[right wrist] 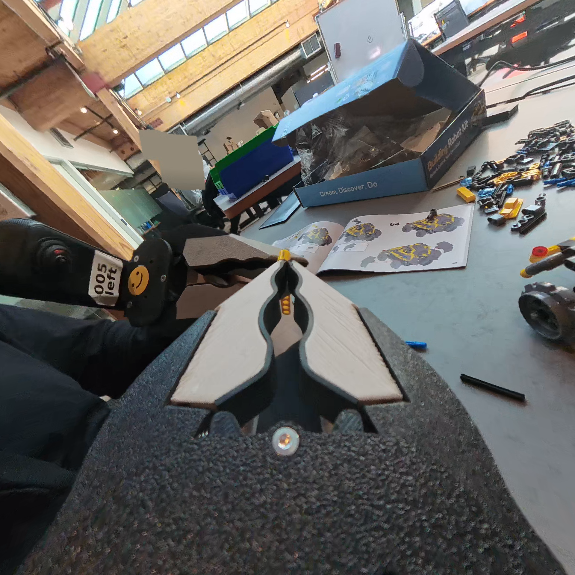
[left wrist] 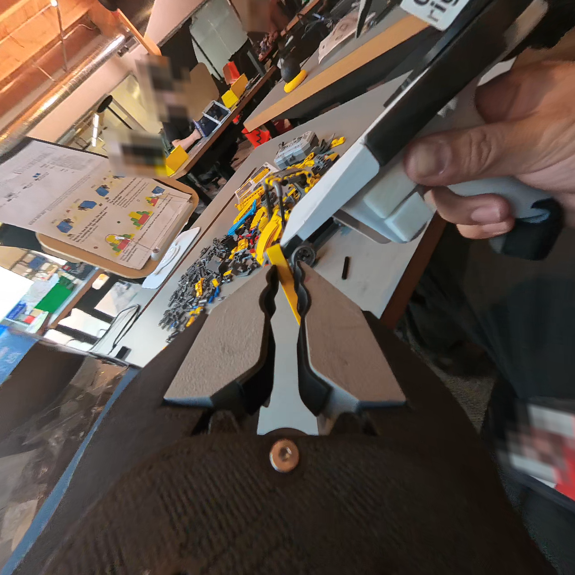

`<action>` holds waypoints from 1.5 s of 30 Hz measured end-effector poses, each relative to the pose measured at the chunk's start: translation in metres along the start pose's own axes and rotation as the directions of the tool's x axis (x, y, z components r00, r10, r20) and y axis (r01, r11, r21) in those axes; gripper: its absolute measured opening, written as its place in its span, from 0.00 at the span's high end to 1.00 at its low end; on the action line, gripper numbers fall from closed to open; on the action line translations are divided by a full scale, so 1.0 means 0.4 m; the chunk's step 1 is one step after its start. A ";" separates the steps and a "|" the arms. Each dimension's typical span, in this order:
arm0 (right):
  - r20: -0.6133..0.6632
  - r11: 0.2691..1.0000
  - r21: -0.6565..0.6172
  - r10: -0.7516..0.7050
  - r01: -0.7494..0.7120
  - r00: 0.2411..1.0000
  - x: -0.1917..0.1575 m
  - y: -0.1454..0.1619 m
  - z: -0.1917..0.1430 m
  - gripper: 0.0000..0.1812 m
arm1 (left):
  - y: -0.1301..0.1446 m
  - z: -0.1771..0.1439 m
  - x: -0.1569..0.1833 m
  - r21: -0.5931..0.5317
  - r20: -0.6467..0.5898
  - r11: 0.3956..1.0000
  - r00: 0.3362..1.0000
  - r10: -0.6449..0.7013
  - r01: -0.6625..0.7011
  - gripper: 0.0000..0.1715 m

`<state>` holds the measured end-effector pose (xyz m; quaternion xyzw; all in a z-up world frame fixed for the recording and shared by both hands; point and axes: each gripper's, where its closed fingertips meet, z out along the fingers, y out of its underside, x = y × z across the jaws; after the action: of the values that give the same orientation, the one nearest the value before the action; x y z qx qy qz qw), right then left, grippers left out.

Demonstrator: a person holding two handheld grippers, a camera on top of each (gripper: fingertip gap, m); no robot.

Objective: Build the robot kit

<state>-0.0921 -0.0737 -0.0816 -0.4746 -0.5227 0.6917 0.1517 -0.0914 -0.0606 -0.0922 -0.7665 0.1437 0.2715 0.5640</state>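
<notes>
The left gripper [left wrist: 287, 280] has its two fingers squeezed together on a long flat yellow piece [left wrist: 284, 277], which sticks out past the tips and slants across the gap between them. Right at those tips is the right gripper [left wrist: 348, 199], white and black, held by a hand [left wrist: 510, 149], and a small grey wheel [left wrist: 303, 255] sits at its tip, touching the far end of the yellow piece. In the right wrist view the right gripper [right wrist: 284, 264] is closed too, pinching a small yellow peg [right wrist: 283, 255] at the very tip, and more of the yellow part with little holes shows in the gap lower down. The left gripper [right wrist: 249, 261] comes in from the left there and meets those tips. Both grippers are up in the air over the near edge of a grey table [left wrist: 370, 280]. On the table, farther off, lies a big pile of yellow, black and blue toy parts [left wrist: 249, 236]. A short black stick [left wrist: 345, 267] lies alone near the edge. An open booklet [right wrist: 404, 242] with pictures lies flat, and behind it sits an open blue box [right wrist: 389, 149]. A half-built toy car with a dark wheel [right wrist: 544, 311] is at the right
</notes>
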 end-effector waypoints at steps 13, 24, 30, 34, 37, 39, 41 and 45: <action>-0.040 0.987 0.002 0.160 -0.160 0.986 0.067 0.038 0.023 1.00 | 0.070 0.038 0.001 -0.136 0.059 0.979 0.985 0.160 -0.150 0.96; -0.121 0.933 -0.359 -0.038 -0.008 0.992 0.125 0.128 0.015 1.00 | 0.158 0.052 0.025 -0.157 -0.121 0.959 0.969 0.216 -0.234 0.97; 0.023 0.899 -0.403 -0.175 0.169 0.984 0.063 0.088 -0.015 0.92 | 0.145 0.034 0.055 -0.032 -0.080 0.817 0.816 0.572 -0.576 0.98; 0.046 0.870 -0.451 -0.201 0.199 0.979 0.052 0.097 -0.031 0.96 | 0.119 0.032 0.077 0.011 -0.002 0.718 0.718 0.696 -0.696 0.98; 0.049 0.860 -0.458 -0.229 0.226 0.972 0.048 0.107 -0.032 0.93 | 0.100 0.031 0.082 0.026 0.041 0.693 0.694 0.719 -0.720 0.97; 0.049 0.848 -0.459 -0.274 0.266 0.960 0.047 0.112 -0.036 0.93 | 0.092 0.030 0.087 0.033 0.052 0.687 0.687 0.725 -0.726 0.97; 0.054 0.840 -0.458 -0.302 0.292 0.952 0.044 0.117 -0.041 0.93 | 0.087 0.031 0.085 0.030 0.070 0.683 0.683 0.727 -0.730 0.97; 0.067 0.854 -0.432 -0.290 0.290 0.955 0.038 0.120 -0.043 0.98 | 0.079 0.029 0.085 0.036 0.095 0.672 0.672 0.734 -0.739 0.97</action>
<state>-0.0719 -0.0727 -0.1310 -0.4126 -0.7300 0.5256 0.1438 -0.0835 -0.0568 -0.1391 -0.6125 0.4295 0.4982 0.4383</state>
